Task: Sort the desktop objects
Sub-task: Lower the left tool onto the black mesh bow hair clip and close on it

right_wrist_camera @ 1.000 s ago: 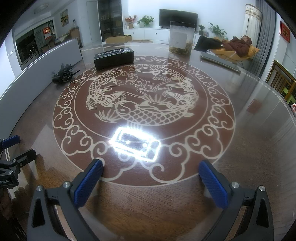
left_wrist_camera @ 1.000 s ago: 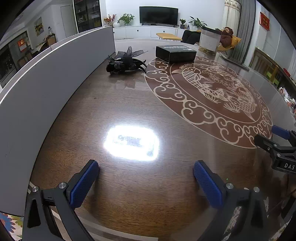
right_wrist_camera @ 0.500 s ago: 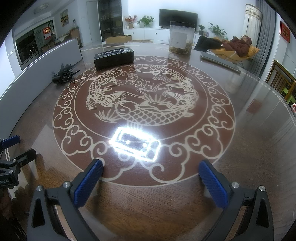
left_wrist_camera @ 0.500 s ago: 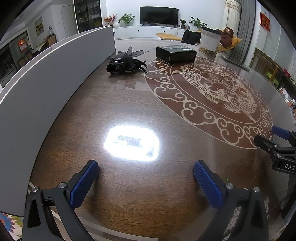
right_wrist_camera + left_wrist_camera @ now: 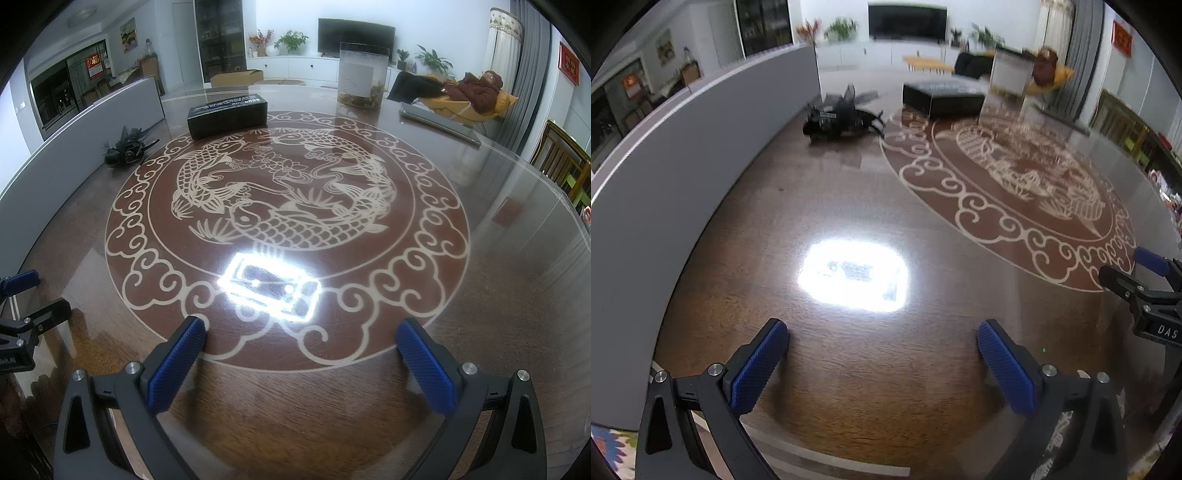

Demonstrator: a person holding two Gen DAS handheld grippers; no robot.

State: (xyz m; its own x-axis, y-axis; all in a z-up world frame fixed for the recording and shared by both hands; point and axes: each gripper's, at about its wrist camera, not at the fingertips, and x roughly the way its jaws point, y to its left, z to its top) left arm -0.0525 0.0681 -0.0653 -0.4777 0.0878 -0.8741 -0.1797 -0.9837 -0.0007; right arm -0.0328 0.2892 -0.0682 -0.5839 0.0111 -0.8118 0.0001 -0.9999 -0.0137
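- Left wrist view: your left gripper (image 5: 882, 341) hangs with its ribbed blue pads wide apart over the glossy wooden table (image 5: 849, 387), holding nothing. The black gauzy hair clip (image 5: 842, 116) lies far ahead beside the grey panel (image 5: 683, 177), its long axis running left to right; blur hides its detail. The black box (image 5: 942, 96) sits to its right. Your right gripper (image 5: 1145, 291) is cut off at the edge.
- Right wrist view: your right gripper (image 5: 301, 341) is likewise spread and empty. The box (image 5: 227, 115) lies lengthwise across the carved fish pattern's far rim, with the hair clip (image 5: 125, 150) to its left.
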